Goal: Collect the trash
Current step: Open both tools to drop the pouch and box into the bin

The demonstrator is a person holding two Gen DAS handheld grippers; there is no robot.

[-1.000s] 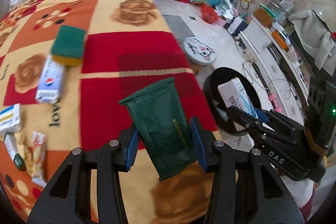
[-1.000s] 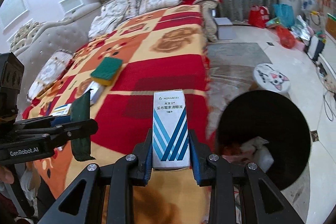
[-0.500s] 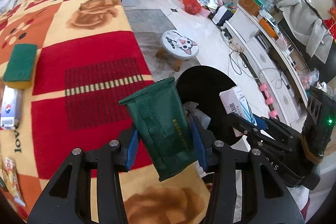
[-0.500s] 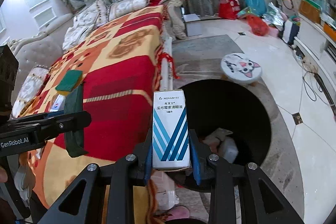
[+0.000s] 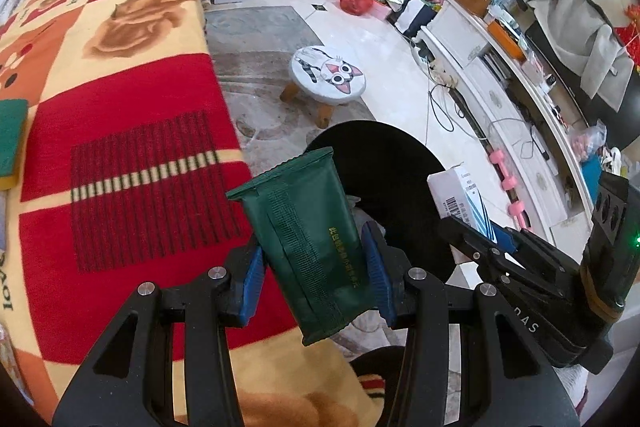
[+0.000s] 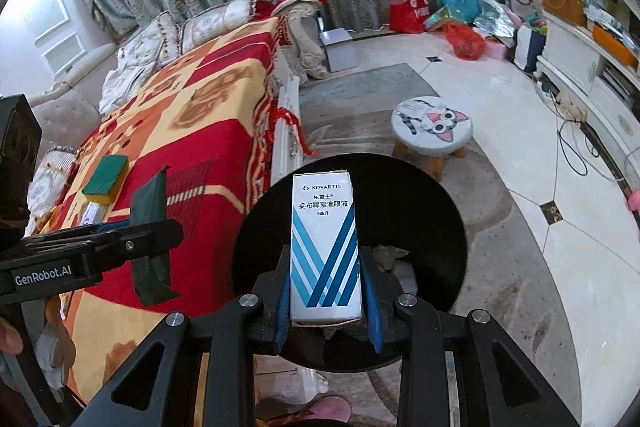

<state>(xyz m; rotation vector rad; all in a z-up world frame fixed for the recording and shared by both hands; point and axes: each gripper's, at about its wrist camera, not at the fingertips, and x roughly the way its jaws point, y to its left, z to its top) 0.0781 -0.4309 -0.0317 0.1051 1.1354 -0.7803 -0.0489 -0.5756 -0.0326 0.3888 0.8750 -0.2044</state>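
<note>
A dark green pouch (image 5: 308,247) is clamped upright, slightly tilted, between the blue pads of the left tongs (image 5: 314,267). It hangs over the edge of a bed (image 5: 120,131) covered with a red, orange and cream blanket, just beside a black bin (image 5: 384,163) on the floor. A white box (image 6: 325,247) with blue stripes and "NOVARTIS" printed on top is clamped upright in the right tongs (image 6: 326,291), directly above the bin's open mouth (image 6: 432,211). Crumpled white scraps (image 6: 394,257) lie inside the bin. In the right wrist view, the left tongs (image 6: 154,231) reach in from the left with the pouch (image 6: 154,235) over the blanket. A green and yellow sponge (image 6: 106,179) lies further up the bed. Beyond the bin stands a small round stool (image 6: 432,125) with a cartoon cat face, on a pale tiled floor (image 6: 560,267).
</note>
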